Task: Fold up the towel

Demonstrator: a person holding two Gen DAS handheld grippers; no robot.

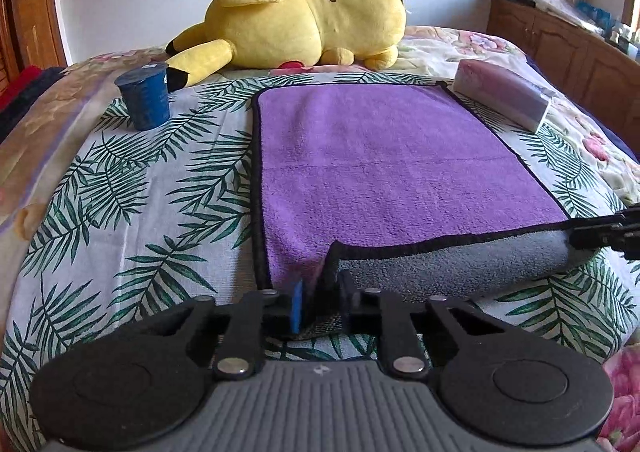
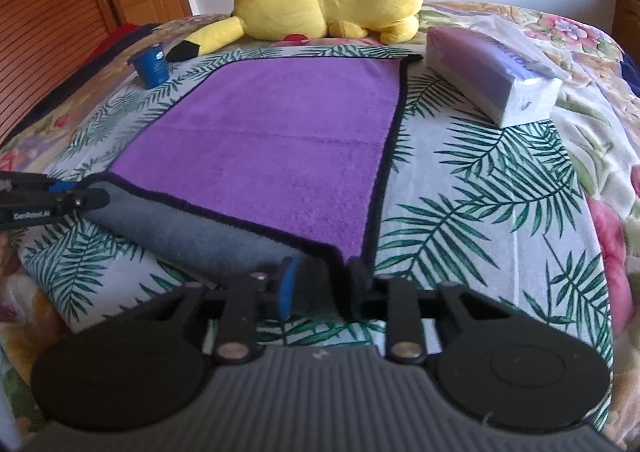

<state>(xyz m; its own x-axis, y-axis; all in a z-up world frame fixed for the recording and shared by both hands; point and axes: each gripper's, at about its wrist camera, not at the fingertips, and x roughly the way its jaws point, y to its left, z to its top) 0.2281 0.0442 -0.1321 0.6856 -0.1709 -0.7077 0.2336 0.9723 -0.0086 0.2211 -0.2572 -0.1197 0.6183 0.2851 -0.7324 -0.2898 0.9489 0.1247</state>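
Note:
A purple towel (image 1: 384, 155) with black trim and a grey underside lies on the bed's palm-leaf cover; it also shows in the right wrist view (image 2: 280, 139). Its near edge is lifted and rolled over, showing the grey side (image 1: 460, 264). My left gripper (image 1: 320, 300) is shut on the towel's near left corner. My right gripper (image 2: 320, 284) is shut on the near right corner. Each gripper shows at the other view's edge: the right one (image 1: 608, 236), the left one (image 2: 52, 199).
A blue cup (image 1: 144, 95) stands left of the towel's far end. A tissue pack (image 1: 504, 91) lies at the far right. A yellow plush toy (image 1: 304, 11) lies behind the towel. A wooden cabinet (image 1: 560, 39) stands right of the bed.

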